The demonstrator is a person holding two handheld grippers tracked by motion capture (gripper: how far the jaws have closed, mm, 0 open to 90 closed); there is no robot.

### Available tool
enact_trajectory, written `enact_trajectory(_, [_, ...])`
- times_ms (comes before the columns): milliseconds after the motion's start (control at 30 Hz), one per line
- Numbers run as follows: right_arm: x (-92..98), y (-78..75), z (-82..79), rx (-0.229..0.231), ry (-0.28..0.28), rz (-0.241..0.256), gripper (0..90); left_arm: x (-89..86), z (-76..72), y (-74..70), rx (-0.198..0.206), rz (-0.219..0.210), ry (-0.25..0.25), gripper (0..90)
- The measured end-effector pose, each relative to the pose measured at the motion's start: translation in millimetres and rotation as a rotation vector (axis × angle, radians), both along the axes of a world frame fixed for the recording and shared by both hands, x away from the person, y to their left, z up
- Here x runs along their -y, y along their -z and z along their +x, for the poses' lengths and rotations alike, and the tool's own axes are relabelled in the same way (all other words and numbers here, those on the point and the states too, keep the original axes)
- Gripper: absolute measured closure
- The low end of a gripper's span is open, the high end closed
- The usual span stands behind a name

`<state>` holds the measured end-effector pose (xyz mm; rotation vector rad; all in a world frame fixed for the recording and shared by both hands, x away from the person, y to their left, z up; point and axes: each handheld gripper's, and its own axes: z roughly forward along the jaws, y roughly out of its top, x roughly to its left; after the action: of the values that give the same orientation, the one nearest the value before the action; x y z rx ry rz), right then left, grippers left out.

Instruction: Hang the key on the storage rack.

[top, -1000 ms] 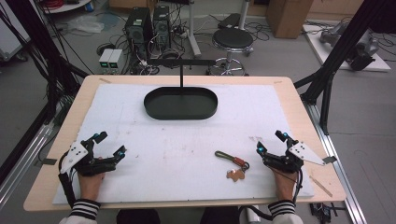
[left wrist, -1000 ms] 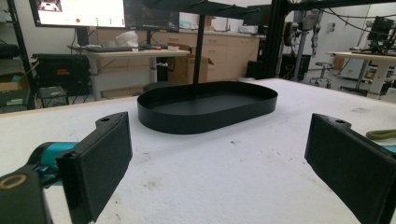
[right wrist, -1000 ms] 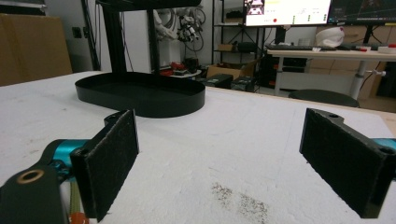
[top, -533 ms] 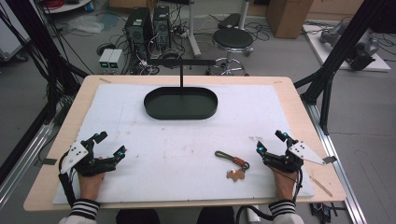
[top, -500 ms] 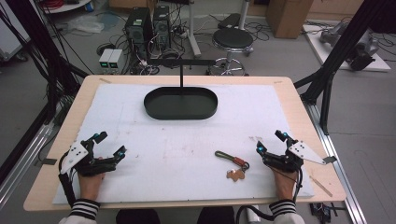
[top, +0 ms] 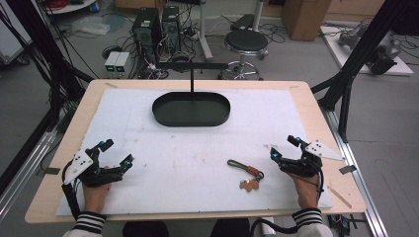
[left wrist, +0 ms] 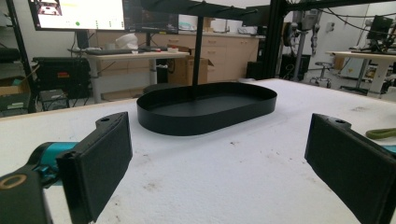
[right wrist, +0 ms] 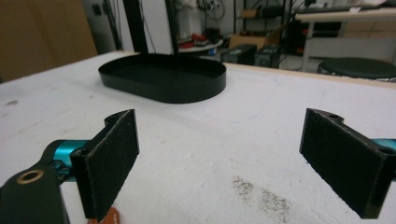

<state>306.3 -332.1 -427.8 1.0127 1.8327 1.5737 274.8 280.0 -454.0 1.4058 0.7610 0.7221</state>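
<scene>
Writing is nowhere legible. Keychain (top: 245, 174) with green loop and brown tag lies on the white mat (top: 197, 148), near the right gripper (top: 285, 149); left gripper (top: 116, 153) well apart. Both jaws spread wide, empty.

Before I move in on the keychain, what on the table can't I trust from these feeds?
- Keychain: small in the high view; its clasp and tag details are unreadable.
- Keychain in the right gripper view: just an orange scrap, cut off by the bottom edge and the near jaw.
- Keychain in the left gripper view: a green loop, cut by the right edge and jaw.
- Black tray: its stand's crossbar is cut off by the top edge of the left gripper view.
</scene>
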Motion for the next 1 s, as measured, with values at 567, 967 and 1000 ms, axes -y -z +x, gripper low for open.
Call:
enact_trajectory(567, [-33.8,-46.1,10.4,-0.184,-0.234,-0.262,10.8,0.3,0.4,-0.2,-0.007,0.0,0.0,7.8])
enact_trajectory(967, [-59.4,-51.2,16.6,-0.27,-0.332,-0.473,10.9,0.3,0.3,-0.2,-0.006,0.003,0.0,7.8])
enact_trajectory(1000, [-62.7,-50.1,17.7,-0.28,-0.348,-0.489,10.9,0.6,0.3,-0.2,-0.006,0.0,0.0,7.8])
